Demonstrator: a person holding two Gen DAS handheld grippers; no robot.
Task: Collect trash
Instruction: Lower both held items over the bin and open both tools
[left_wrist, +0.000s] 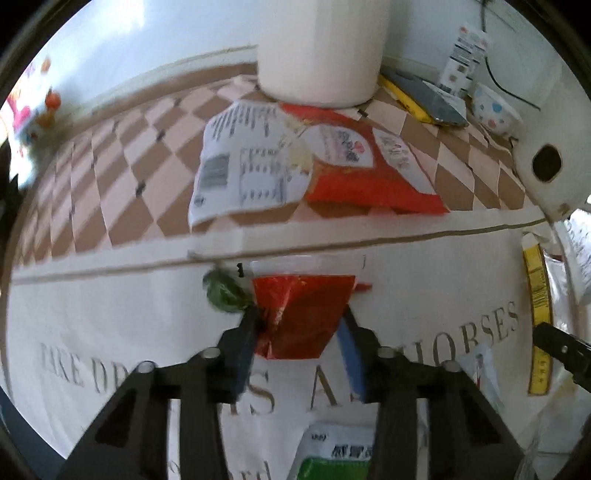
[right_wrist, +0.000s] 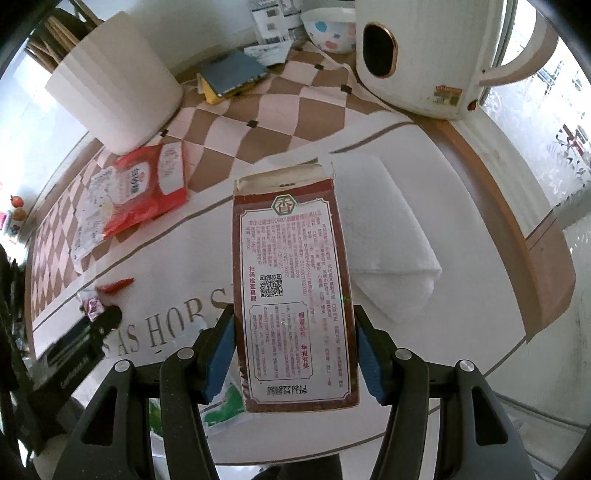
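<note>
Trash lies scattered over a bench (right_wrist: 461, 192) covered by a white cloth with large grey lettering and a brown-and-pink checked runner. Left tongs (left_wrist: 301, 317) point steeply down with a crumpled red wrapper (left_wrist: 301, 314) between their 2 blue-padded fingers; the left finger touches the wrapper's edge, the right finger sits just beside it, and the blur makes it impossible to tell whether the pads actually press on it. A small green scrap (left_wrist: 225, 293) lies just left of that wrapper on the cloth. Right tongs (right_wrist: 295, 343) stand partly open around a flattened brown carton (right_wrist: 295, 295) with a white printed label, held upright between both blue pads, which bear on its long edges. Behind it a folded white tissue (right_wrist: 399, 243) rests on the cloth. On the checked runner lies a red-and-white snack bag (left_wrist: 332, 166), touching the base of a white bin (left_wrist: 321, 48). Near the far edge are a white kettle (right_wrist: 424, 55), a spotted bowl (right_wrist: 328, 29) and a yellow-edged book (right_wrist: 231, 74).
</note>
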